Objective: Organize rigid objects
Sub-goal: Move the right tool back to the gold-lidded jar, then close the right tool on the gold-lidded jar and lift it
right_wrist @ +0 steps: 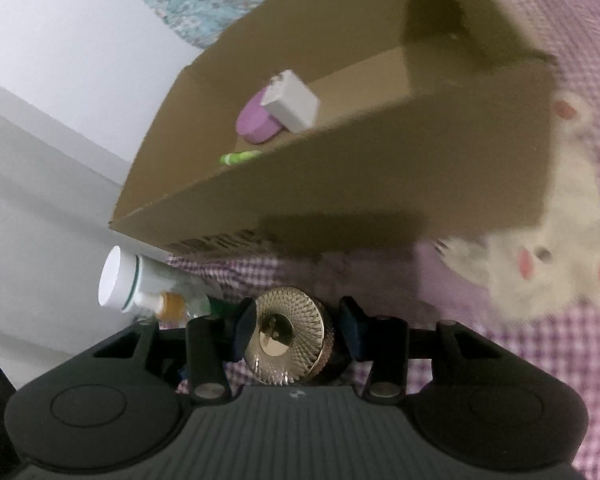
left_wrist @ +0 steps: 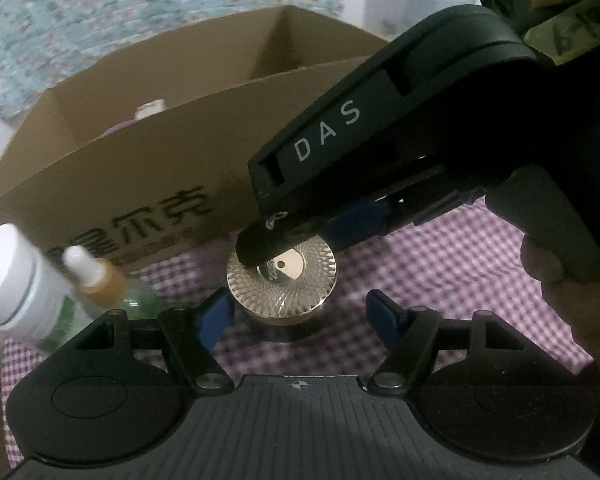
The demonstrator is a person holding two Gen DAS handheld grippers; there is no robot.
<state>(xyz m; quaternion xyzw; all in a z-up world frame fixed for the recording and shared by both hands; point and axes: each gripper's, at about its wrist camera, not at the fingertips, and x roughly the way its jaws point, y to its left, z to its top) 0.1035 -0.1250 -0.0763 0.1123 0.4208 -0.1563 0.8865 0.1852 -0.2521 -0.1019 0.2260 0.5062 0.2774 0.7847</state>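
A round jar with a gold patterned lid [left_wrist: 282, 280] stands on the purple checked cloth in front of a cardboard box [left_wrist: 148, 152]. My right gripper [right_wrist: 296, 326] has its fingers against both sides of the jar [right_wrist: 286, 334], shut on it; it enters the left wrist view from the upper right [left_wrist: 292, 236]. My left gripper [left_wrist: 300, 314] is open and empty, just in front of the jar. The box [right_wrist: 340, 184] holds a white block [right_wrist: 292, 100], a purple oval case [right_wrist: 256, 120] and a green stick [right_wrist: 240, 157].
A white-capped bottle [left_wrist: 12, 280] and a small amber dropper bottle [left_wrist: 98, 276] lie to the left of the jar. A white plush toy [right_wrist: 548, 264] lies to the right of the box. A patterned blue fabric [left_wrist: 140, 8] lies behind the box.
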